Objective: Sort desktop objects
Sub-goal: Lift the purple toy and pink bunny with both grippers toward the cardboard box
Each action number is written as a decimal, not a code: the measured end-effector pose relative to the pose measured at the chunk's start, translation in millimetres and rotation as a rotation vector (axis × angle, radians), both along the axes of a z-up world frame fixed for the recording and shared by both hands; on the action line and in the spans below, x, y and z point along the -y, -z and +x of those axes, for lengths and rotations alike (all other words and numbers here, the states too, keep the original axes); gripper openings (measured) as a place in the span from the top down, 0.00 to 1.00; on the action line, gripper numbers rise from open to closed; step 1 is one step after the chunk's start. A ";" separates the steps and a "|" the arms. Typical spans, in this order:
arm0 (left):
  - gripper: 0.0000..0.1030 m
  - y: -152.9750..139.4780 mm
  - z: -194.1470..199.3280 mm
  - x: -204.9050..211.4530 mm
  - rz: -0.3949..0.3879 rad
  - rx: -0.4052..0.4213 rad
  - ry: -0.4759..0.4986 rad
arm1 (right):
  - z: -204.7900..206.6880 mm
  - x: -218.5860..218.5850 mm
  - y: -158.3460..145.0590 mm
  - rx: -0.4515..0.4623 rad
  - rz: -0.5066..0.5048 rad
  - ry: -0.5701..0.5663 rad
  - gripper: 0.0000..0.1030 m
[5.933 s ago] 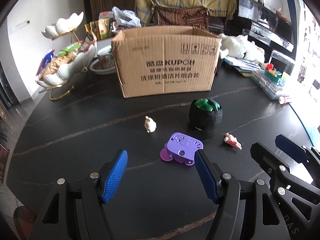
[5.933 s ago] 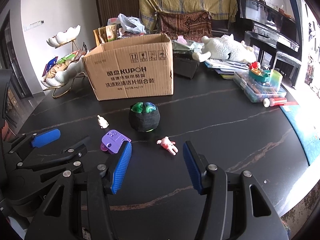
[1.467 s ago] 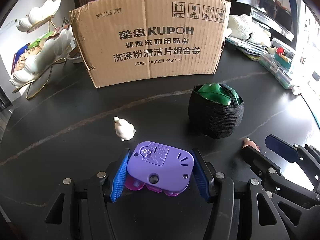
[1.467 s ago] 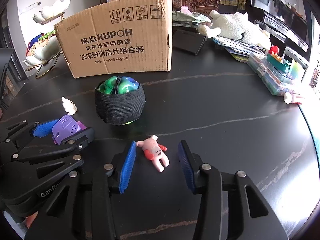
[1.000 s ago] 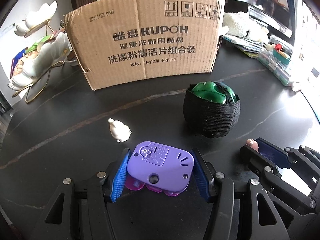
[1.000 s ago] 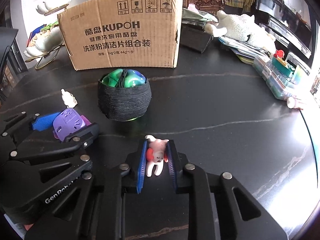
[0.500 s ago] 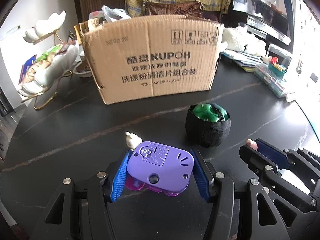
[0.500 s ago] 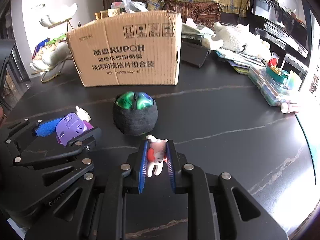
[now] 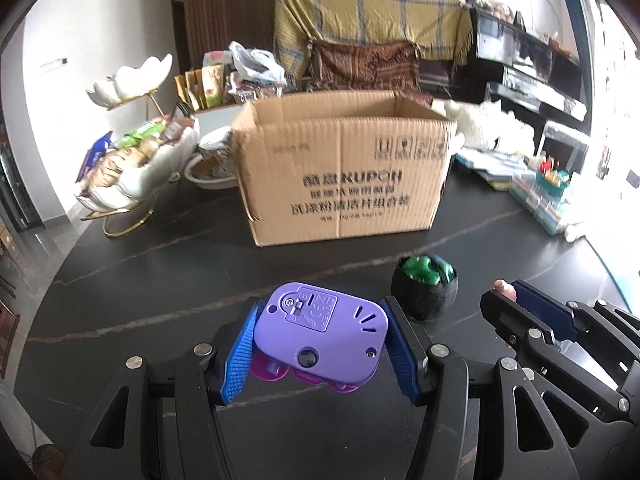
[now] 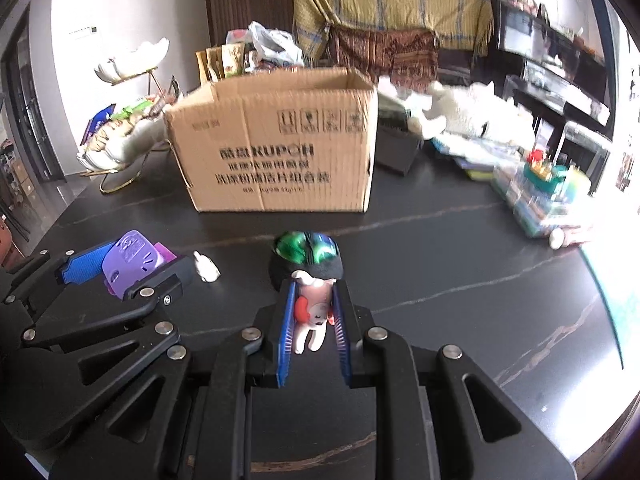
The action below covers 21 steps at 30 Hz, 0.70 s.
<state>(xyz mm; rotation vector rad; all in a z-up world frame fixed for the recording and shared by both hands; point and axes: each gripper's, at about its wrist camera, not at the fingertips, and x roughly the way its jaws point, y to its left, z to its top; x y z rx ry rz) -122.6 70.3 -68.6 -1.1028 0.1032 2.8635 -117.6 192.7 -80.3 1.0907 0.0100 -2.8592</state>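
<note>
Purple plastic fills our left tool (image 9: 322, 344): its blue pads are clenched on both sides of the purple toy (image 9: 322, 336), which we hold underside-up above the black counter (image 9: 160, 288). Our right tool (image 10: 313, 320) is clenched on the small pink figure (image 10: 312, 316), pinched between its narrow blue pads and also clear of the counter. On the counter beyond the two tools sits the black knitted pouch (image 9: 425, 292) with green balls inside, and near it, seen from the right wrist view, stands the little white figurine (image 10: 206, 268), just beside the left tool's tip. Further back the open cardboard box (image 9: 344, 168) stands upright in the middle of the counter, well apart from both held toys, with its opening facing up.
</note>
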 end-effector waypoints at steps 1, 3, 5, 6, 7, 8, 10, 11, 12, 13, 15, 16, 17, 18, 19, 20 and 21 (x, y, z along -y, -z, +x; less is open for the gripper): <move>0.46 -3.5 2.3 2.1 0.002 -0.011 -0.003 | 2.3 2.7 -4.6 -0.015 0.009 0.000 0.84; 0.46 -11.6 7.0 5.3 0.002 -0.033 -0.008 | 6.7 7.6 -14.5 -0.040 0.017 -0.003 0.84; 0.46 -20.6 12.1 9.4 0.005 -0.057 -0.014 | 10.5 11.0 -22.6 -0.058 0.016 -0.005 0.84; 0.46 -24.4 14.5 11.1 0.006 -0.067 -0.016 | 12.3 12.5 -26.4 -0.066 0.015 -0.006 0.84; 0.46 -28.1 17.0 13.0 0.010 -0.076 -0.019 | 14.7 14.1 -30.2 -0.075 0.016 -0.007 0.84; 0.46 -31.9 19.6 14.9 0.014 -0.085 -0.021 | 17.7 16.4 -35.3 -0.088 0.020 -0.007 0.84; 0.46 -39.0 25.3 18.6 0.020 -0.105 -0.026 | 22.4 20.0 -42.9 -0.110 0.031 -0.006 0.84; 0.46 -42.2 28.1 20.0 0.022 -0.114 -0.028 | 25.4 22.1 -47.2 -0.124 0.038 -0.007 0.84; 0.46 -46.3 31.1 22.1 0.026 -0.125 -0.031 | 28.0 23.7 -51.2 -0.135 0.041 -0.007 0.84; 0.46 -50.4 34.1 24.3 0.031 -0.136 -0.034 | 30.6 25.3 -55.2 -0.146 0.045 -0.006 0.84; 0.46 -57.5 38.8 27.9 0.040 -0.155 -0.037 | 36.0 29.0 -64.2 -0.173 0.049 -0.007 0.84; 0.46 -62.0 41.5 30.2 0.047 -0.166 -0.041 | 38.7 30.8 -68.7 -0.187 0.050 -0.008 0.84; 0.46 -65.5 43.4 31.9 0.051 -0.175 -0.043 | 41.5 32.7 -73.0 -0.200 0.053 -0.008 0.84; 0.46 -70.1 45.8 33.9 0.056 -0.188 -0.046 | 43.9 34.4 -77.8 -0.214 0.054 -0.009 0.84; 0.46 -74.7 48.2 35.9 0.060 -0.202 -0.049 | 45.8 36.0 -82.2 -0.227 0.055 -0.009 0.84; 0.46 -78.7 50.3 37.4 0.063 -0.214 -0.051 | 47.6 37.5 -86.7 -0.239 0.055 -0.010 0.84; 0.46 -83.6 52.5 38.8 0.063 -0.232 -0.053 | 49.1 38.5 -90.1 -0.250 0.054 -0.010 0.84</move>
